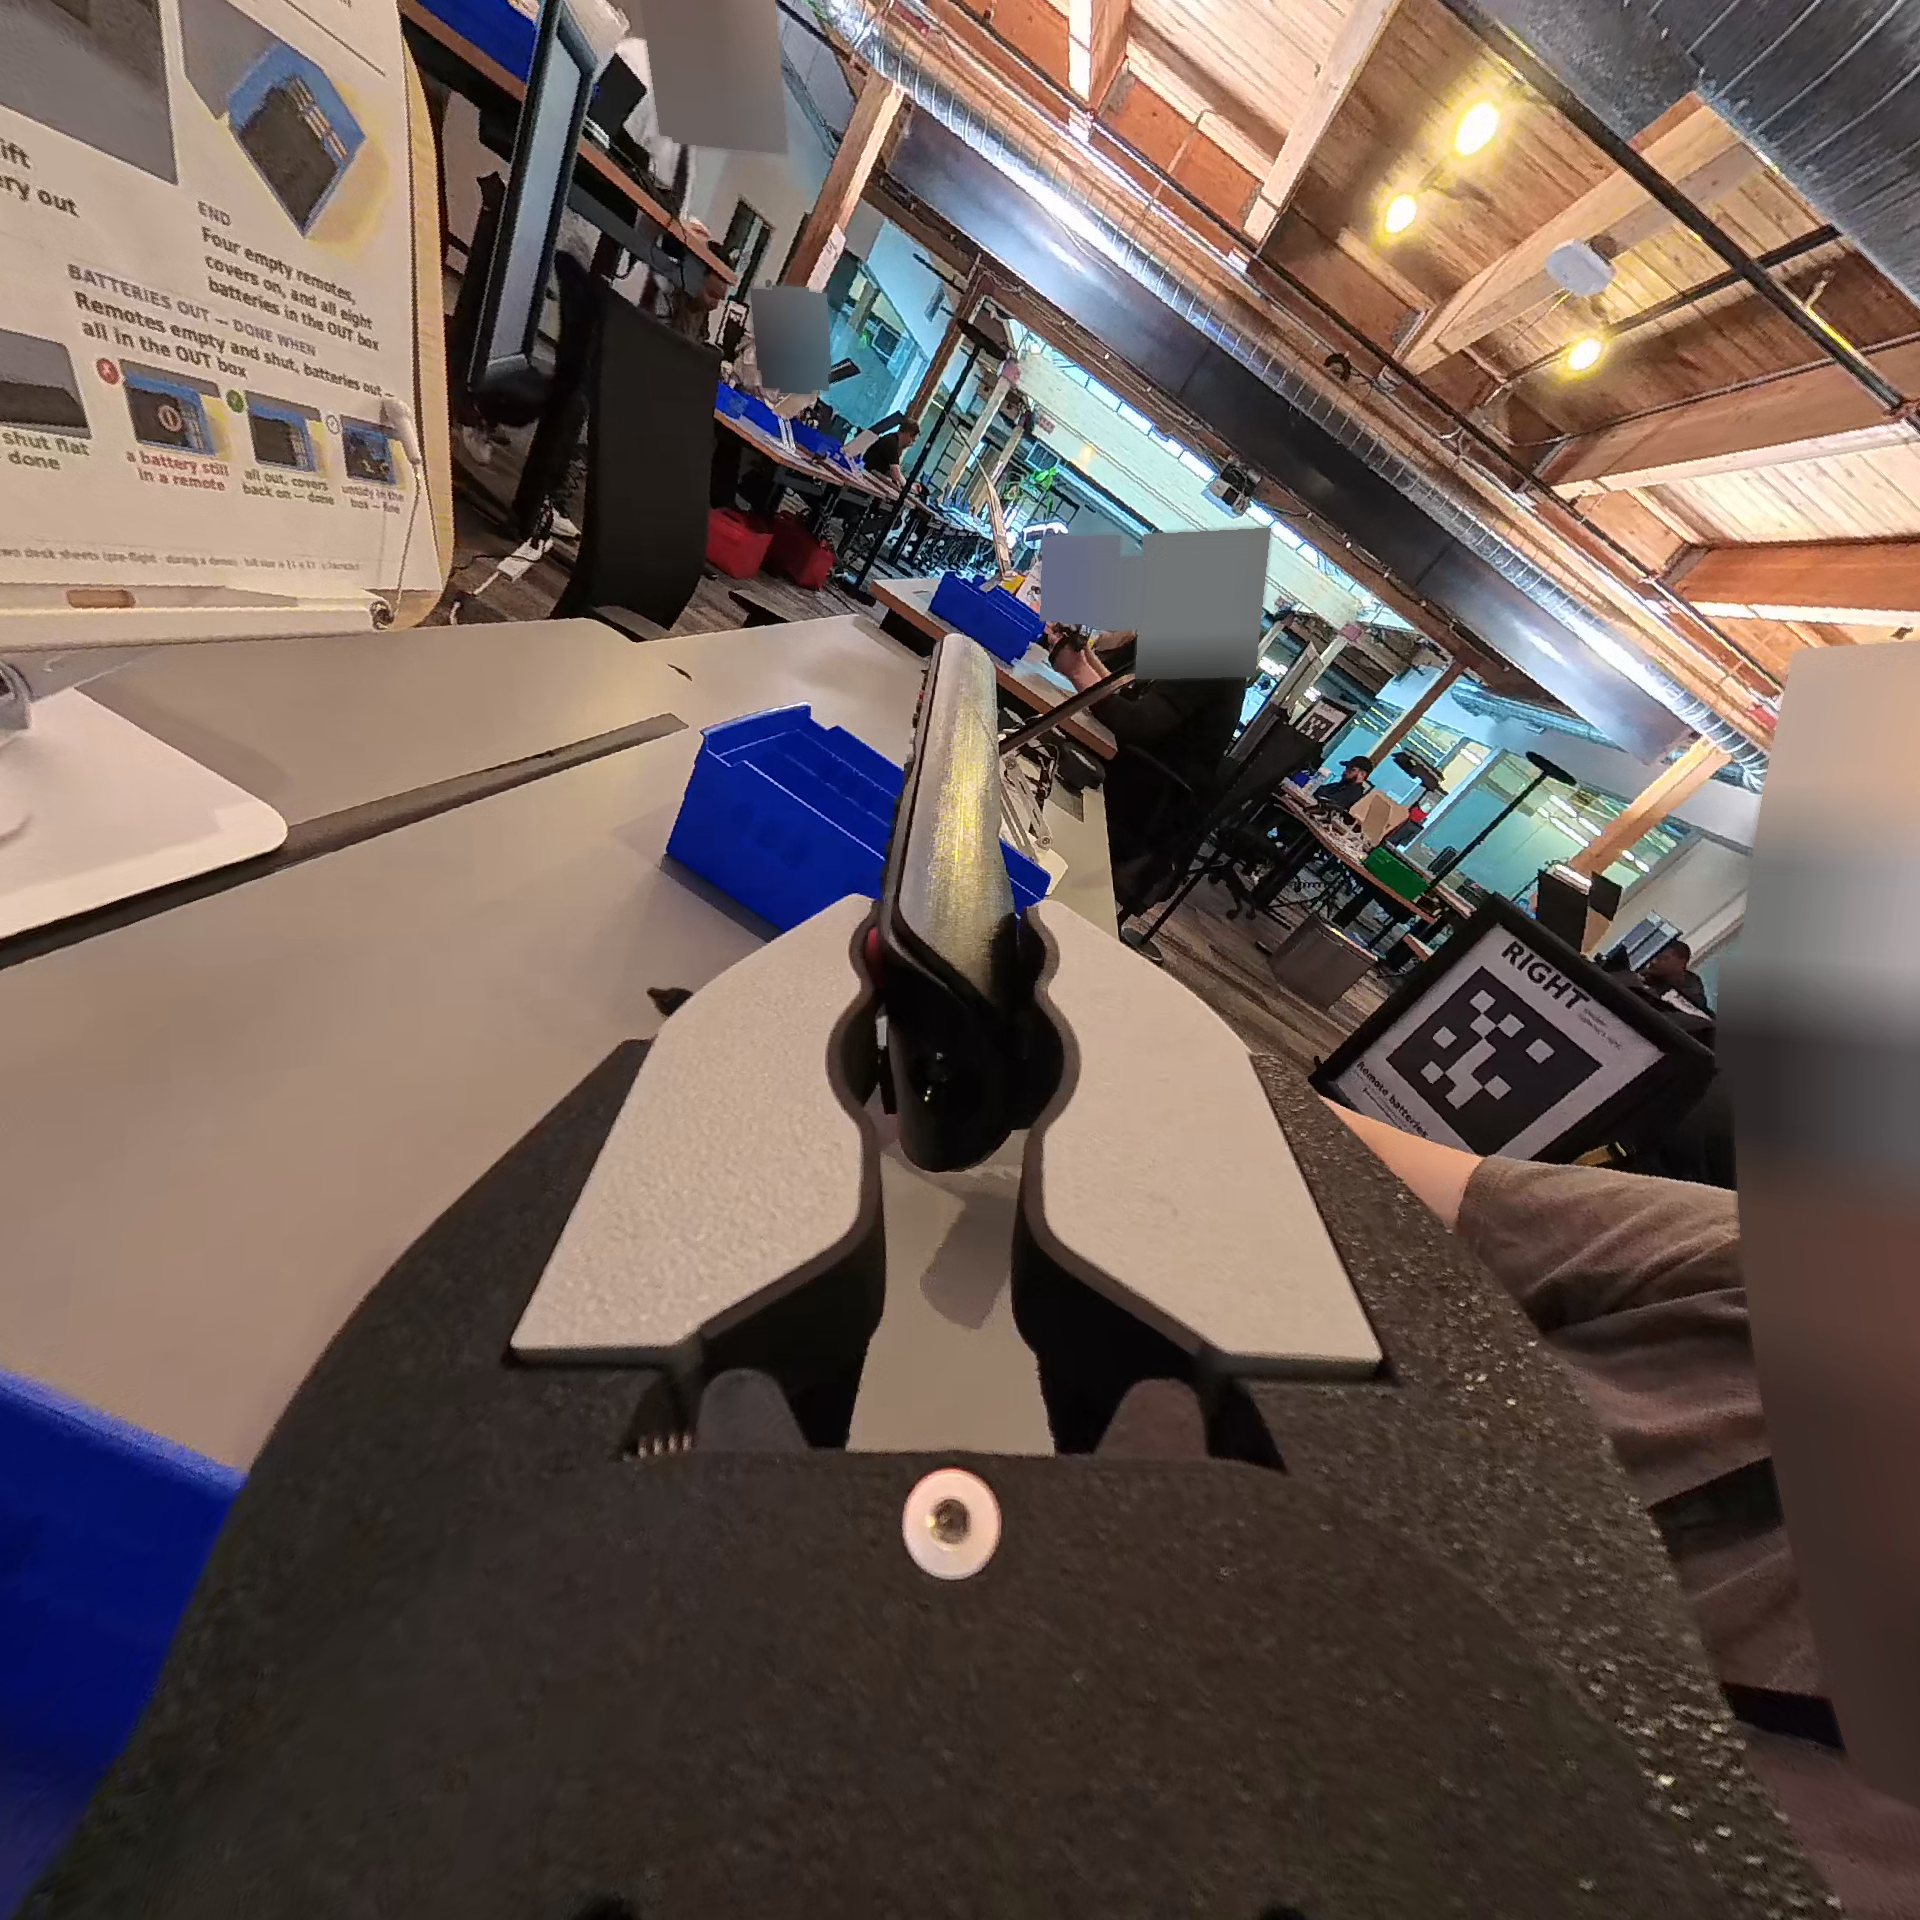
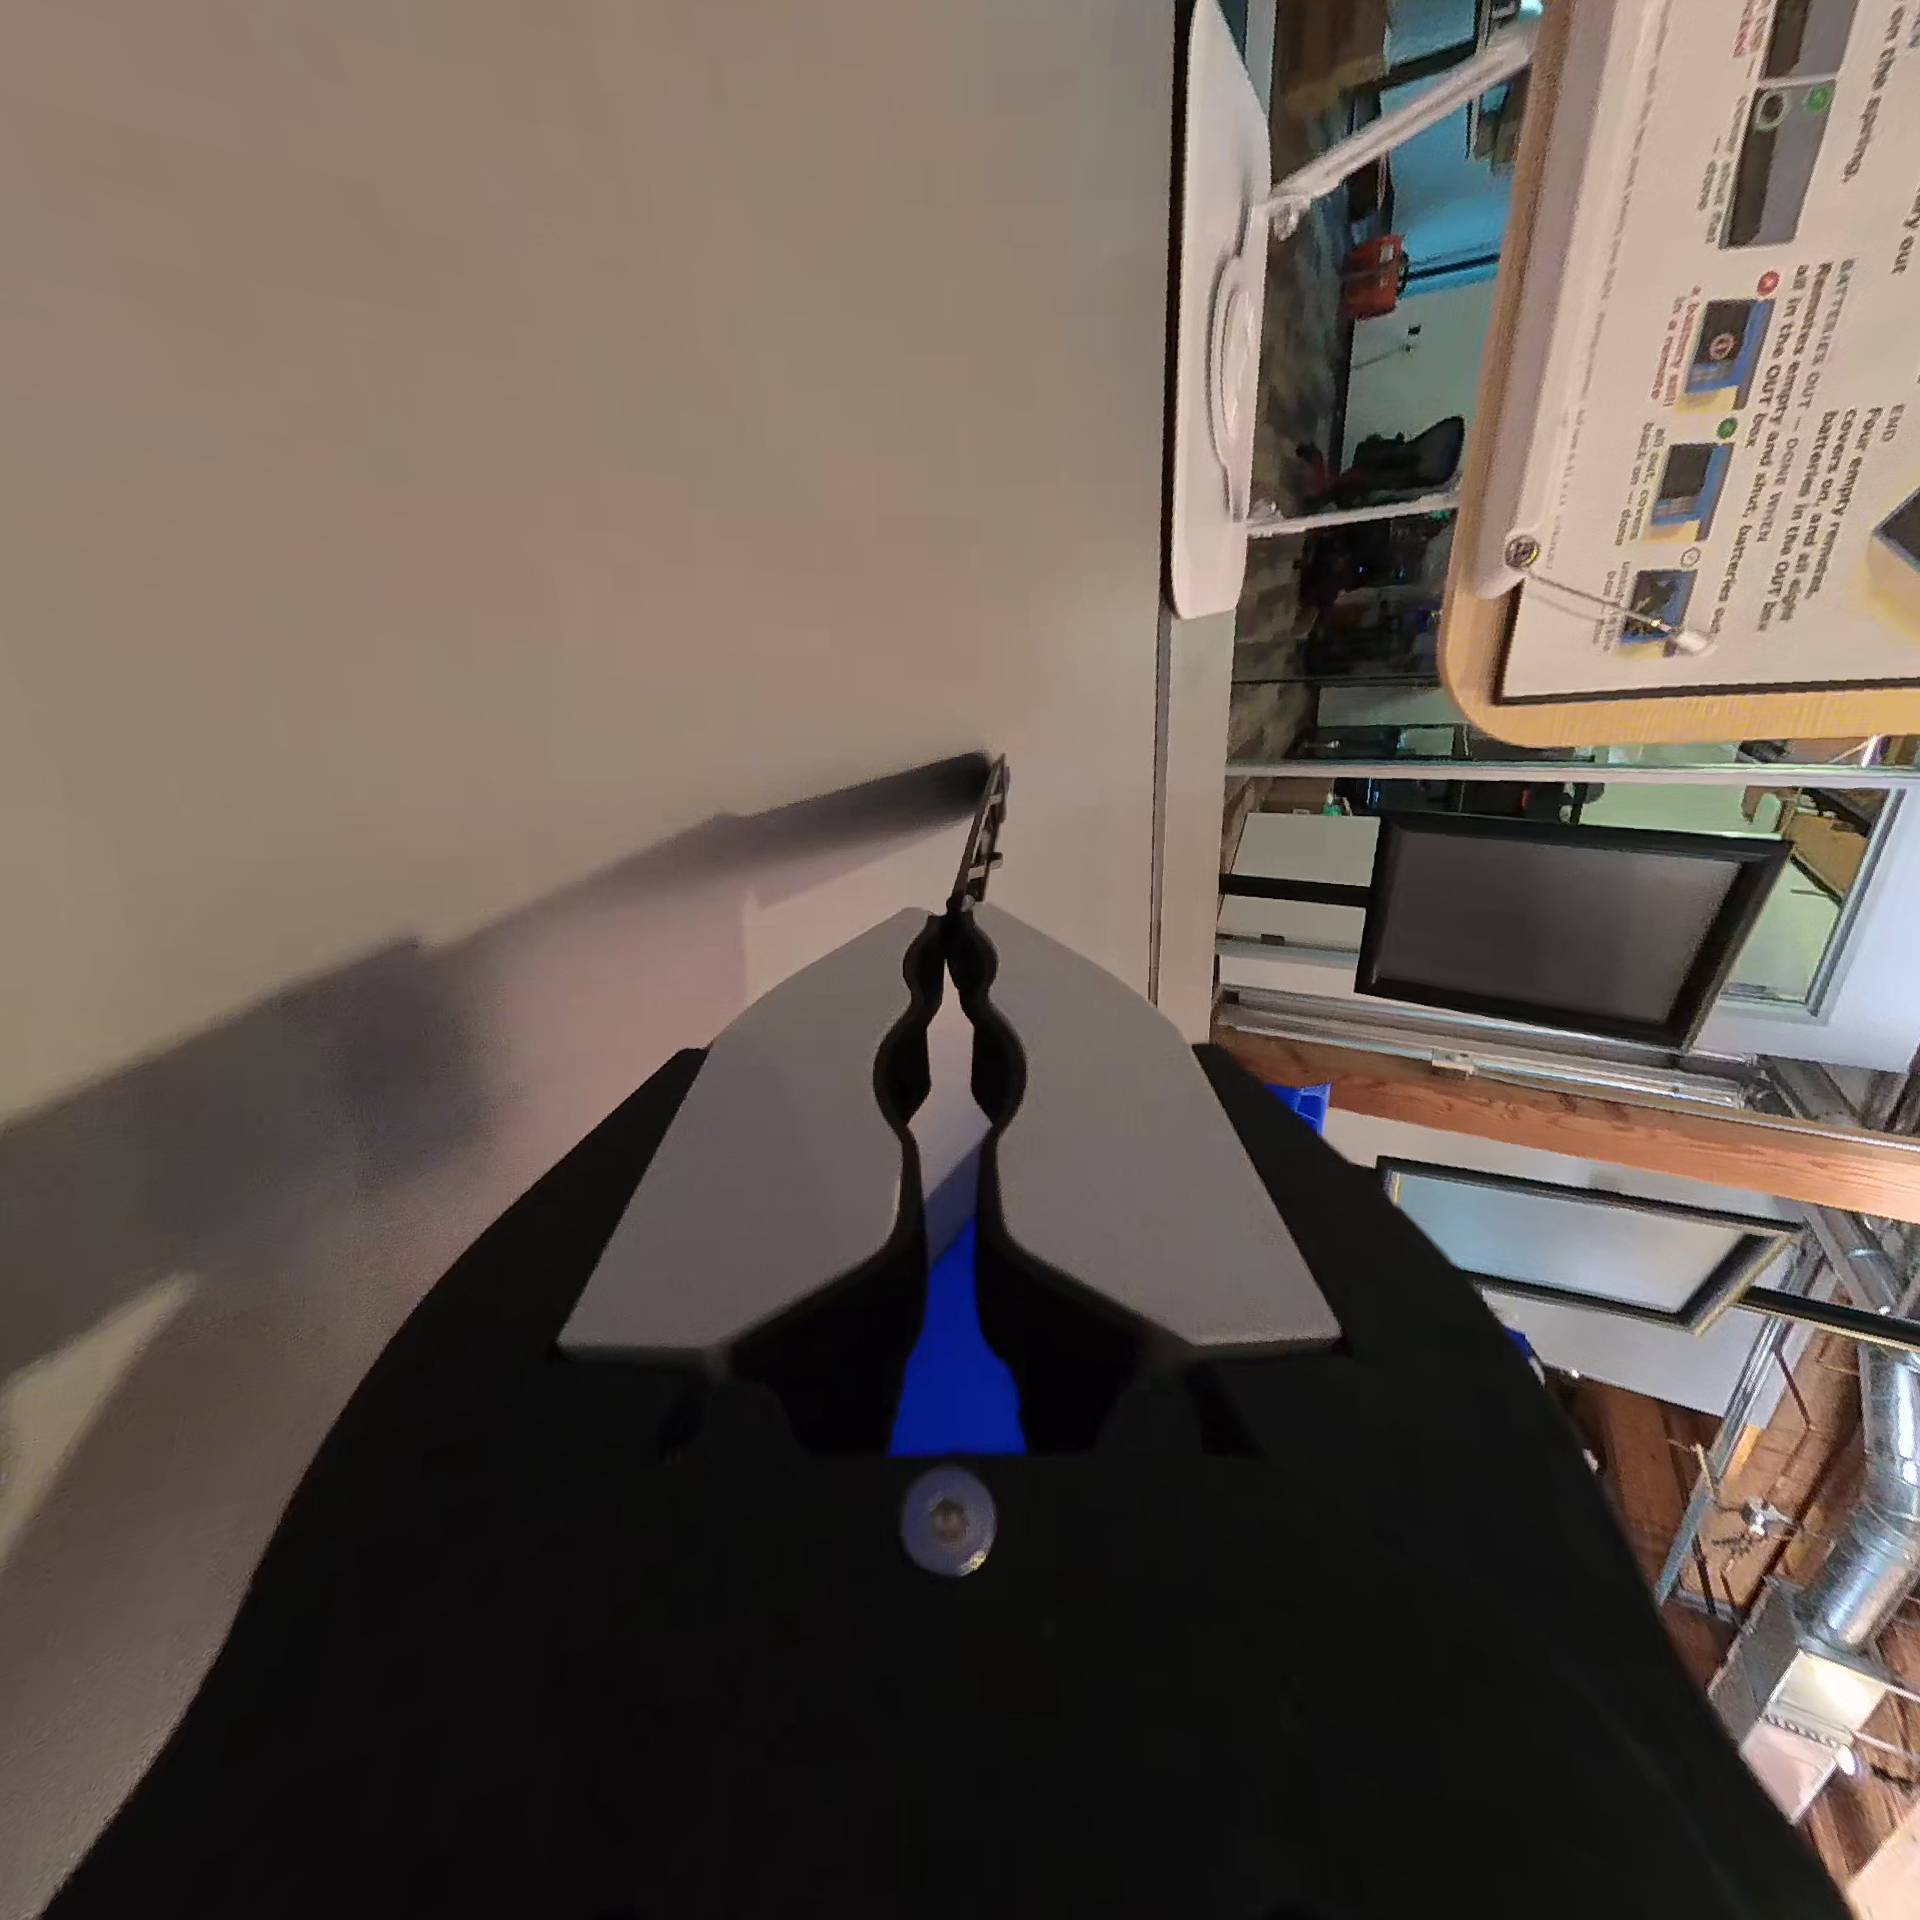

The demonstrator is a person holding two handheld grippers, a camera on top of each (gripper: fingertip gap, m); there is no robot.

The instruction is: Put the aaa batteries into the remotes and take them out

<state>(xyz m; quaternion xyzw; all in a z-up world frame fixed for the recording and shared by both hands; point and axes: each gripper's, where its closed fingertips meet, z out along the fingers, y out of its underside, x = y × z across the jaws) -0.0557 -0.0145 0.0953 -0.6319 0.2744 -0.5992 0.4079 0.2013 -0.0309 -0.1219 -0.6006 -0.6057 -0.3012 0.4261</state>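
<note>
Left wrist view: the left gripper (image 1: 951, 1023) clamps a black remote (image 1: 951, 831) by one end, raised over the grey desk (image 1: 436, 935) near a blue bin (image 1: 774, 805) at its far edge; rigid, smooth, likely slippery.

Right wrist view: the right gripper (image 2: 958, 920) pinches a thin battery cover (image 2: 985, 831) by its edge above the desk; light, easily snapped.

Black remote (image 1: 951, 831), slim, glossy, held edge-on at frame center in left wrist view, rising toward top, lower end w/ red button showing, thin black cover (image 2: 982, 842), edge-on, center of right wrist view, tilted up-right
</note>
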